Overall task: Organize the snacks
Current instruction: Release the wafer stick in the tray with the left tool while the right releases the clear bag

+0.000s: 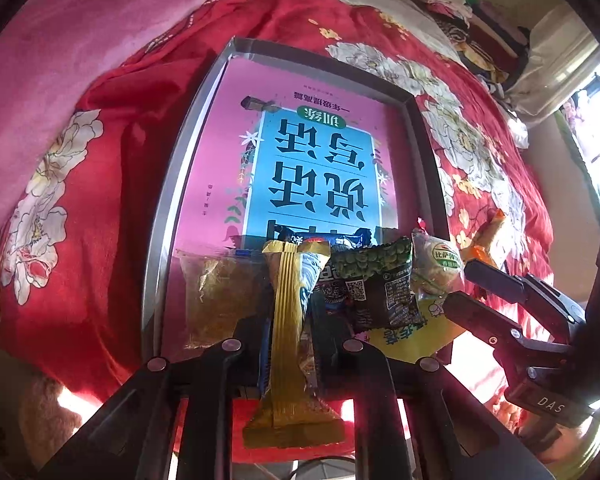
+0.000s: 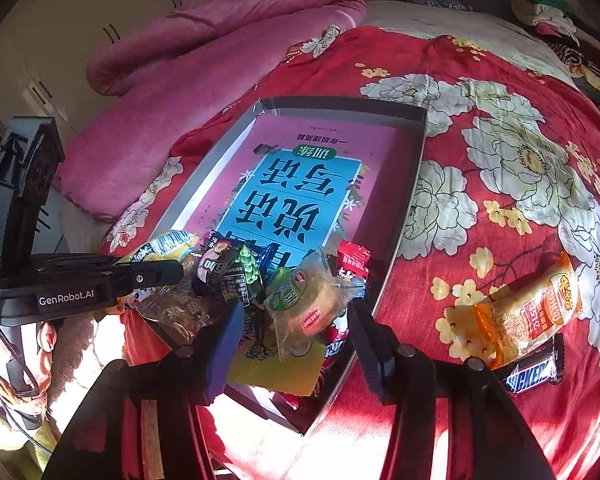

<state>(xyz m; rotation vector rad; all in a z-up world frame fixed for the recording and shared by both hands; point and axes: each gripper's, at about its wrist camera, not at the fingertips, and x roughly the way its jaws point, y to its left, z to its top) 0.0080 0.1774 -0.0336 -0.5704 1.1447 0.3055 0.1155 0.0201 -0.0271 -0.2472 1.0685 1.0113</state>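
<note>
A grey shallow tray (image 1: 188,152) (image 2: 416,184) lies on the bed, its floor covered by a pink and blue book. Several snack packets are heaped at its near end. My left gripper (image 1: 290,332) is shut on a tall gold packet (image 1: 288,300), held upright over the tray's near edge; it appears at the left of the right wrist view (image 2: 178,274). My right gripper (image 2: 296,332) (image 1: 460,284) stands open around a clear-wrapped bun (image 2: 308,304) (image 1: 436,268) that rests on the heap. A green pea packet (image 1: 376,280) (image 2: 240,276) lies between the two grippers.
An orange packet (image 2: 528,316) and a Snickers bar (image 2: 532,372) lie on the red flowered bedspread (image 2: 500,160), right of the tray. A pink quilt (image 2: 204,56) is bunched to the left. Clothes (image 1: 472,16) are piled at the far right.
</note>
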